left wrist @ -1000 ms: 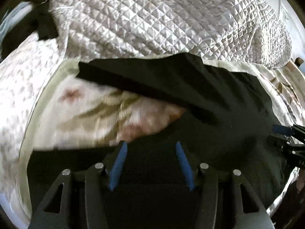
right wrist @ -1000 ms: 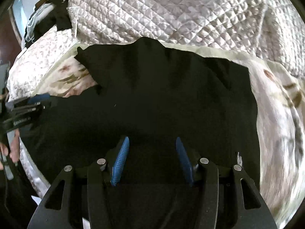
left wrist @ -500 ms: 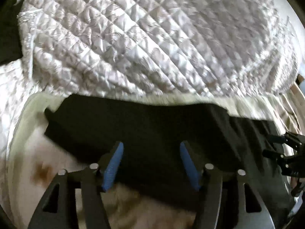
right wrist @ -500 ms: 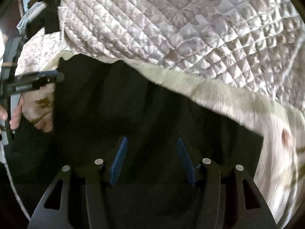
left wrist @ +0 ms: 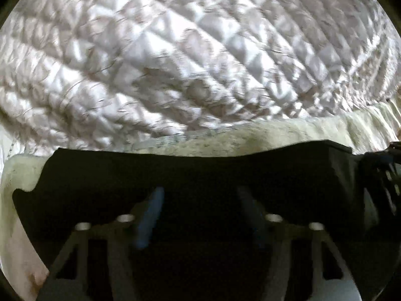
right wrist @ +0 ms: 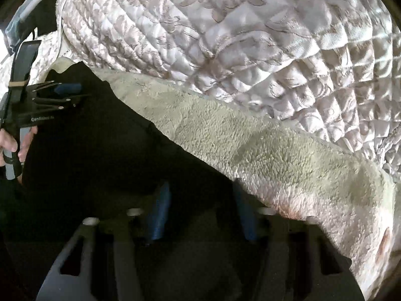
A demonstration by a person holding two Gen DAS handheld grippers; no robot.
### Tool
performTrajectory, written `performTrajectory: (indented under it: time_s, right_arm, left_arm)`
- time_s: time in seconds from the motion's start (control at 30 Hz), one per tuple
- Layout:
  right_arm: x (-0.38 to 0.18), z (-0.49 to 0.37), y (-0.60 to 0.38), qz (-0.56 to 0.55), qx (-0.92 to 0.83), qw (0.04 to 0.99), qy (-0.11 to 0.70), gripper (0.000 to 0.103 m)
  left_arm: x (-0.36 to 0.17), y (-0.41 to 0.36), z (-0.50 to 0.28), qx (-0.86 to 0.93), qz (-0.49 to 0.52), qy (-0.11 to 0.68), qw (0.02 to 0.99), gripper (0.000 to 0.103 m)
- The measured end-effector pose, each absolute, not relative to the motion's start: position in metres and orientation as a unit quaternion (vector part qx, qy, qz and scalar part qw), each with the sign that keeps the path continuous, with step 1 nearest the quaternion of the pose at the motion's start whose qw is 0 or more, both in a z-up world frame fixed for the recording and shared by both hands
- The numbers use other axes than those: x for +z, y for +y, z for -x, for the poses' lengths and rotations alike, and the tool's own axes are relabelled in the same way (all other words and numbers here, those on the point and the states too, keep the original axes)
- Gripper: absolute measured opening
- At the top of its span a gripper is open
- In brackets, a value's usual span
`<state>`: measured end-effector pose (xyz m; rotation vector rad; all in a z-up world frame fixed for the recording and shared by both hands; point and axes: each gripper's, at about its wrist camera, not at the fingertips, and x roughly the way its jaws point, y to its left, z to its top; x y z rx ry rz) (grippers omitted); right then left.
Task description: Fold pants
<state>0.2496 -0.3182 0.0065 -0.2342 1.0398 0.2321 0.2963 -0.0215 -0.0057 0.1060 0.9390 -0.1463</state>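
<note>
Black cloth: the pants (left wrist: 200,175) lie across a pale fleece blanket (right wrist: 275,155), their far edge running just short of the quilted cover (left wrist: 200,62) behind
Change in view: a second ago both cameras looked over the wide spread of the garment with patterned blanket showing beside it; now each sits low at that far edge, and the quilt fills the upper half of both views
Left gripper (left wrist: 199,215): fingers apart over the dark fabric close behind the edge; the jaws have just been closing, cloth lies between them, and no pad can be seen pressing on it
Right gripper (right wrist: 200,213): likewise parted, the jaws just closing, black fabric between the fingers where the edge meets the fleece; the shadow there hides any contact
Spacing: from the right wrist the left tool shows far off to the side along the same edge, held in the person's hand (right wrist: 15,143)
Step, as I judge it: both tools have arrived at the far hem and are about to pinch it, one toward each end
Meaning for the task: no fold from this edge is made yet; once both pinches hold, the edge can be lifted and carried across
Risk: the pads may bite fleece along with the trousers, or catch only the top layer
</note>
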Motion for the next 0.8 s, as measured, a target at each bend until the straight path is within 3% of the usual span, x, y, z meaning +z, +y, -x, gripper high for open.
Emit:
performTrajectory:
  time_s: [0.03,0.07,0.17,0.33,0.57,0.7,0.8]
  right_arm:
    - [0.007,-0.248,-0.314,0.121,0.112,0.855,0.492,0.012]
    - [0.008,-0.247,-0.311,0.129,0.111,0.856,0.489,0.010]
    - [0.016,-0.241,-0.309,0.131,0.107,0.862,0.478,0.009]
    - [0.061,-0.206,-0.305,0.115,0.112,0.886,0.435,0.008]
    - [0.129,-0.092,-0.281,0.087,0.145,0.910,0.379,0.008]
    - [0.127,-0.020,-0.270,0.043,0.156,0.906,0.392,0.008]
    - [0.093,0.028,-0.267,-0.002,0.146,0.887,0.438,0.008]
  left_arm:
    - [-0.005,-0.025,-0.295,-0.071,-0.057,0.451,0.888,0.030]
    - [-0.005,-0.031,-0.292,-0.073,-0.063,0.452,0.887,0.003]
    - [-0.002,-0.041,-0.286,-0.061,-0.087,0.445,0.889,0.002]
    - [0.037,-0.028,-0.254,-0.056,-0.042,0.416,0.907,0.002]
    - [0.110,0.006,-0.153,-0.066,0.004,0.360,0.931,0.002]
    - [0.115,0.018,-0.085,-0.072,0.045,0.362,0.928,0.002]
    - [0.095,0.023,-0.036,-0.071,0.073,0.387,0.916,0.002]
